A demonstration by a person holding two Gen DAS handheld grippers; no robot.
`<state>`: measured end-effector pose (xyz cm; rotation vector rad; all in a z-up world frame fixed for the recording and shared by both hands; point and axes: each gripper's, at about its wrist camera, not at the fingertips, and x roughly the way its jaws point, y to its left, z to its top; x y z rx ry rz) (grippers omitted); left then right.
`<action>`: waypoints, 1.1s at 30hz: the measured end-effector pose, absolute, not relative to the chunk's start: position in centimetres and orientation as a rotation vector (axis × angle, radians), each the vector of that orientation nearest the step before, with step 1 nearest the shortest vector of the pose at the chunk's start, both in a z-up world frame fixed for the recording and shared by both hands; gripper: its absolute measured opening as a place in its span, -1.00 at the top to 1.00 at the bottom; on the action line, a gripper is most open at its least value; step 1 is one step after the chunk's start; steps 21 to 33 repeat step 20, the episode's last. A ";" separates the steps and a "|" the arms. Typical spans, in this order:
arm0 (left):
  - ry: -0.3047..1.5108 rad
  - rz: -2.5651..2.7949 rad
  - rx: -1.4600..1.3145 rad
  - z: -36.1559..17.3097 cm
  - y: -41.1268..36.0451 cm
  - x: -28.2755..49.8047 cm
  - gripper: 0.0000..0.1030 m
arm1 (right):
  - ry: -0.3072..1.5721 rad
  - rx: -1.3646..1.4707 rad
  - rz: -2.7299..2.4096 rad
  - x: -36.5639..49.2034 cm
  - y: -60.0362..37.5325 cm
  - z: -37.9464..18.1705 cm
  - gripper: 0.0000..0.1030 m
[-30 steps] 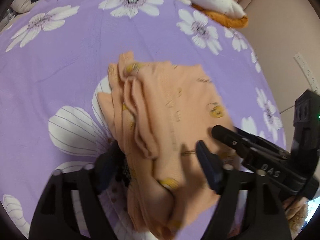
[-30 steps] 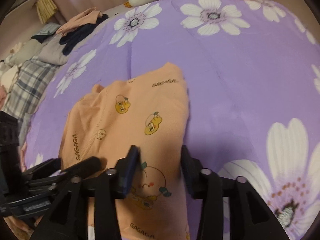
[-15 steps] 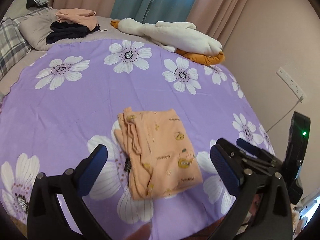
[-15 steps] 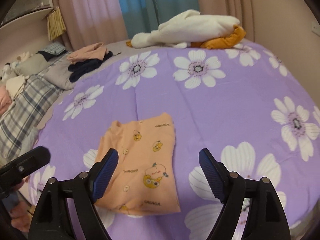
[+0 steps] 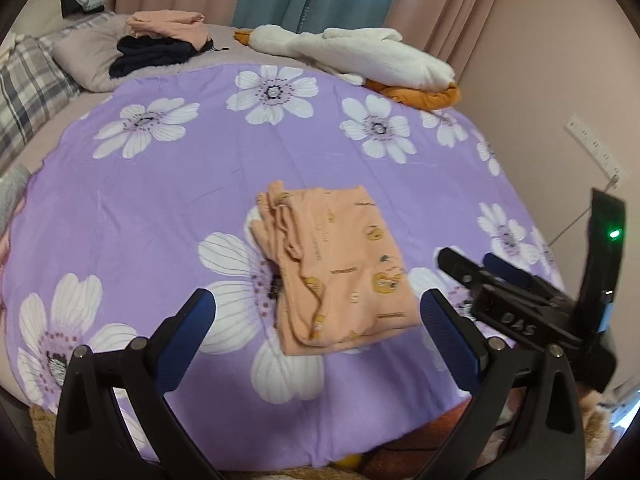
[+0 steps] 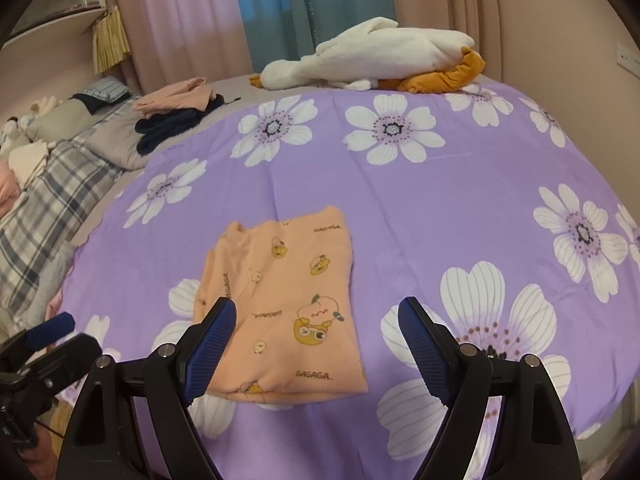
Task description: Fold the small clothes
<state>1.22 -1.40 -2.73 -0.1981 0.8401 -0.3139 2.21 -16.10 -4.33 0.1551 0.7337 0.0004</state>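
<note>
A small orange garment (image 5: 336, 268) with cartoon prints lies folded into a flat rectangle on the purple flowered bedspread (image 5: 160, 192). It also shows in the right wrist view (image 6: 280, 300). My left gripper (image 5: 316, 324) is open and empty, held back above the near edge of the bed with the garment in front of it. My right gripper (image 6: 316, 336) is open and empty, raised over the garment's near end. The right gripper also shows at the right of the left wrist view (image 5: 500, 276).
A white and orange plush goose (image 5: 360, 56) lies at the far edge of the bed. Folded pink and dark clothes (image 5: 160, 40) sit on a grey pillow at the far left. A plaid blanket (image 6: 40, 208) lies left. A wall with a socket strip (image 5: 596, 148) stands right.
Both grippers opened, let go of the orange garment and pulled back and up from it. The garment now lies folded on the bedspread.
</note>
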 end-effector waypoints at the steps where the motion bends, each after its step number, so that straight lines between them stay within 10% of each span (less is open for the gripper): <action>1: 0.837 -0.317 -0.203 -2.5 -1.4 1.1 -0.99 | 0.730 0.153 0.002 2.2 -16.1 -4.3 -0.61; 33: 0.826 -0.298 -0.120 -1.8 -2.0 -0.3 -0.99 | 0.745 0.134 -0.003 2.4 -15.6 -4.7 -0.61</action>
